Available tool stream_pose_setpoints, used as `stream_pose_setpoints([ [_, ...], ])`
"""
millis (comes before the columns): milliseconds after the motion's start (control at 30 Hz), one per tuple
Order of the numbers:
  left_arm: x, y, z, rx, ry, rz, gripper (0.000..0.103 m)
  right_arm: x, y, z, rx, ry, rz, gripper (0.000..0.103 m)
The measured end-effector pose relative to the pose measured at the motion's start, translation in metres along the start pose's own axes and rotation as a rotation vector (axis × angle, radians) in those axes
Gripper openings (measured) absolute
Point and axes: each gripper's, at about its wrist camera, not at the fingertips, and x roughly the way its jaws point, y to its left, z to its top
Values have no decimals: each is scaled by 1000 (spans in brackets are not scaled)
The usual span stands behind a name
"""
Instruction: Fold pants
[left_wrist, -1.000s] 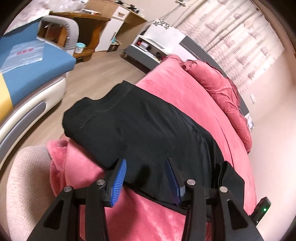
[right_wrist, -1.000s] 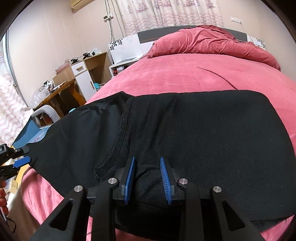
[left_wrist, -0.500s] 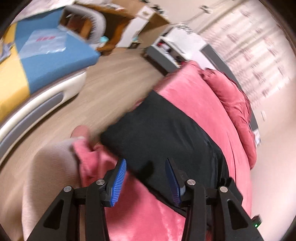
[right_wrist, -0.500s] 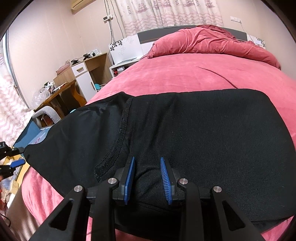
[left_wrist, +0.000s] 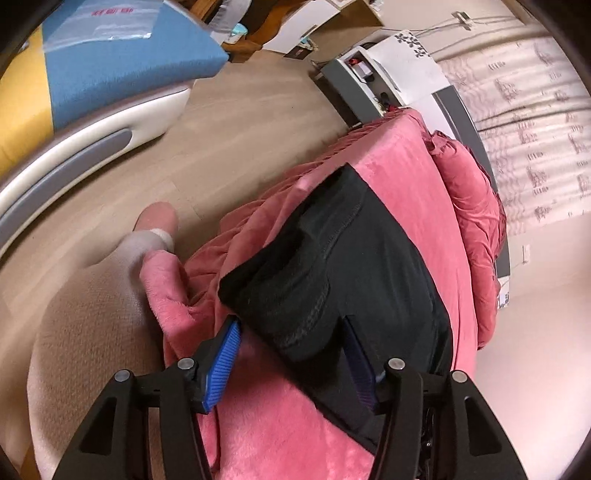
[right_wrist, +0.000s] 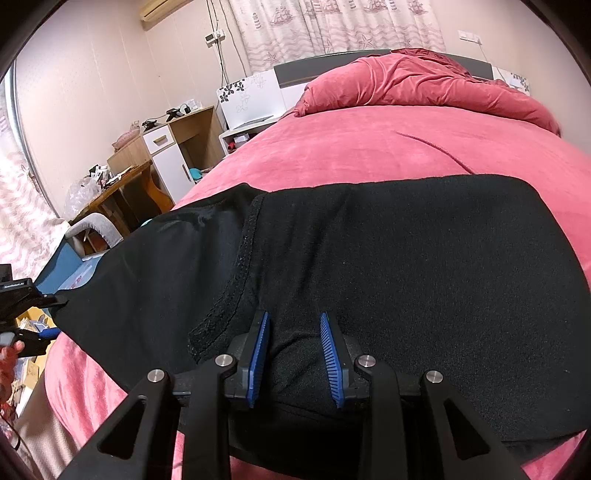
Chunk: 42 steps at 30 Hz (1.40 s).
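Black pants (right_wrist: 406, 266) lie on the pink bed (right_wrist: 351, 155). The left gripper (left_wrist: 291, 354), jaws just widened, straddles the pants' corner ungripped. The right gripper (right_wrist: 293, 354) pinches a fold of them.

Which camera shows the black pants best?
The right wrist view: the pants lie spread across the bed, nearly whole. The left wrist view shows only one bunched end at the bed's edge.
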Motion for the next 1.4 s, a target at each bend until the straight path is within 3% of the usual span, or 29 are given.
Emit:
stream_pose_setpoints([
  [267,11,9,13,-42,-20,-35,57,0,0,-1,2,-2,1,30],
  [367,9,10,15,-79,-44,-86,58,1,0,0,3,-3,1,30],
  [533,-3,-2,16,-8,-128,-238,58,0,1,-1,2,-6,1,30],
  [633,10,-7,17,52,-72,-149,58,1,2,-1,3,-7,-1,30],
  [733,20,0,15,24,-38,-132,58,1,1,-1,4,-7,3,30],
  [867,25,-6,14,65,-49,-114,57,2,2,-1,7,-8,1,30],
  [900,25,-8,15,74,-51,-120,55,2,2,-2,6,-8,1,30],
  [967,27,-11,16,73,-58,-126,41,2,2,-2,7,-8,2,30],
  [1000,28,-11,17,70,-52,-121,21,2,2,-2,8,-8,3,30],
  [1033,28,-13,17,72,-50,-110,17,2,2,-2,9,-8,3,30],
  [1200,11,-30,14,131,-99,-132,15,2,3,-2,3,-7,1,30],
  [1400,-9,-54,10,153,-136,-210,15,2,4,0,0,-2,-1,30],
])
